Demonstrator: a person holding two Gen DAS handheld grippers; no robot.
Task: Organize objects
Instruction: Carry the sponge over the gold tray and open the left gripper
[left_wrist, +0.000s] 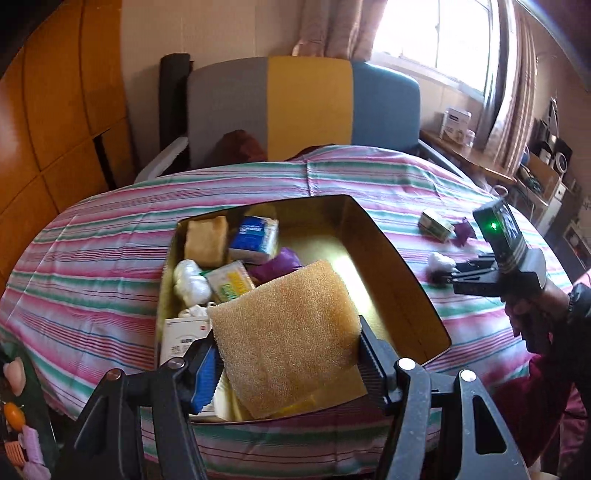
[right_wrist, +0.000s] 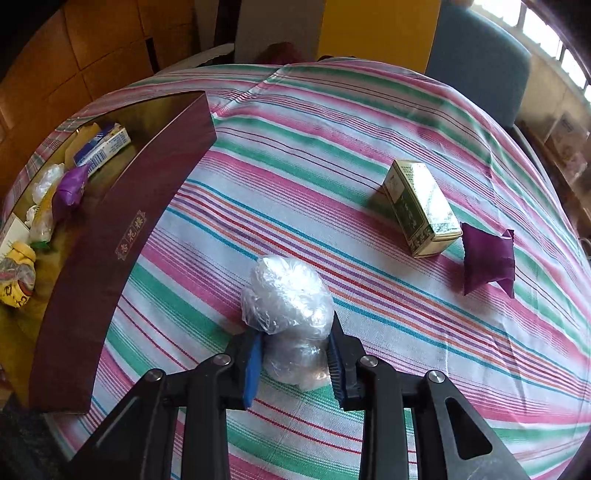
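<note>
My left gripper (left_wrist: 286, 360) is shut on a tan foam sponge pad (left_wrist: 284, 332) and holds it over the near end of the maroon box (left_wrist: 406, 280). The box holds another sponge (left_wrist: 205, 240), a blue tissue pack (left_wrist: 255, 238), a purple pouch (left_wrist: 275, 264), a white plastic bundle (left_wrist: 192, 282) and small cartons. My right gripper (right_wrist: 295, 360) has its jaws on both sides of a clear plastic-wrapped bundle (right_wrist: 288, 306) lying on the striped cloth, just right of the box (right_wrist: 110, 258). A green carton (right_wrist: 421, 206) and a purple pouch (right_wrist: 487, 258) lie farther right.
The striped cloth (left_wrist: 369, 177) covers a round table. A grey, yellow and blue chair (left_wrist: 306, 107) stands behind it. A wooden cabinet (left_wrist: 55, 110) is at left. A shelf with clutter (left_wrist: 546, 162) stands at right under the window.
</note>
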